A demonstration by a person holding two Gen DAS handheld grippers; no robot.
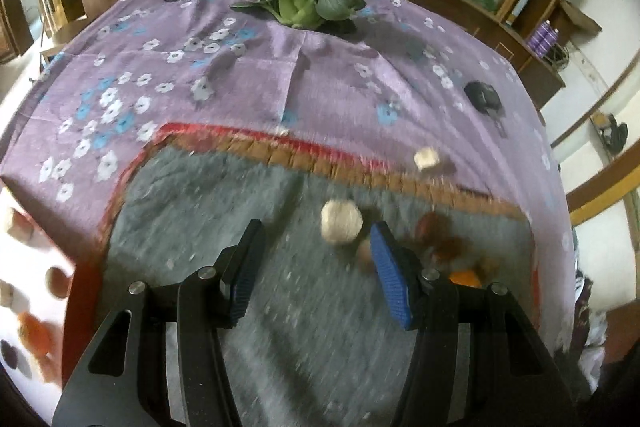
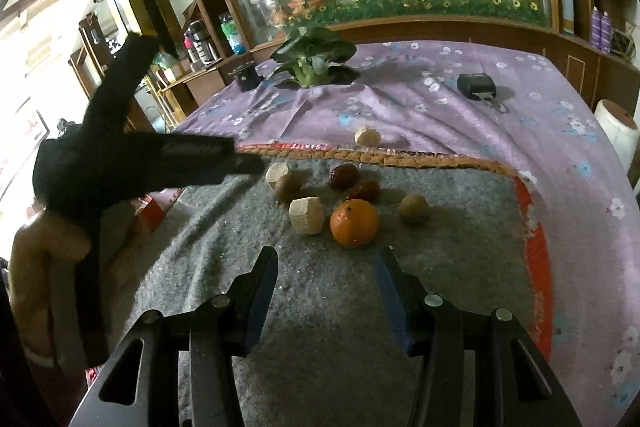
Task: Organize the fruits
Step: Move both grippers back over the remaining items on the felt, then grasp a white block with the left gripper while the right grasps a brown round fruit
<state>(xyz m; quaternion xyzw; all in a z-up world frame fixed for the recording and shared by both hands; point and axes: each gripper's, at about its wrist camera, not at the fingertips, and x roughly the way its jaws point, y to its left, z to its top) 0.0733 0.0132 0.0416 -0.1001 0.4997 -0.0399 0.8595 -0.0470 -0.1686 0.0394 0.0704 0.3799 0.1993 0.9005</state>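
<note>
On a grey mat (image 2: 320, 291) lie an orange (image 2: 354, 223), two brown kiwis (image 2: 414, 209) (image 2: 287, 187), two dark red dates (image 2: 343, 175) (image 2: 366, 191) and two cream blocks (image 2: 306, 215) (image 2: 277, 174). A third cream block (image 2: 367, 135) sits on the purple cloth beyond the mat. My right gripper (image 2: 327, 254) is open and empty, just short of the orange. My left gripper (image 1: 316, 227) is open too, with nothing between its pads; a cream block (image 1: 342, 221) lies just ahead of its tips. The orange (image 1: 464, 277) and dates (image 1: 432, 223) show blurred to its right. In the right wrist view the left gripper (image 2: 250, 163) reaches in from the left.
A purple floral cloth (image 1: 240, 75) covers the table. At the back lie leafy greens (image 2: 310, 61) and a black cylinder (image 2: 245, 77); a black device (image 2: 476, 85) sits at the right. A white roll (image 2: 616, 131) stands off the right edge. Shelves and a flowered glass panel are behind.
</note>
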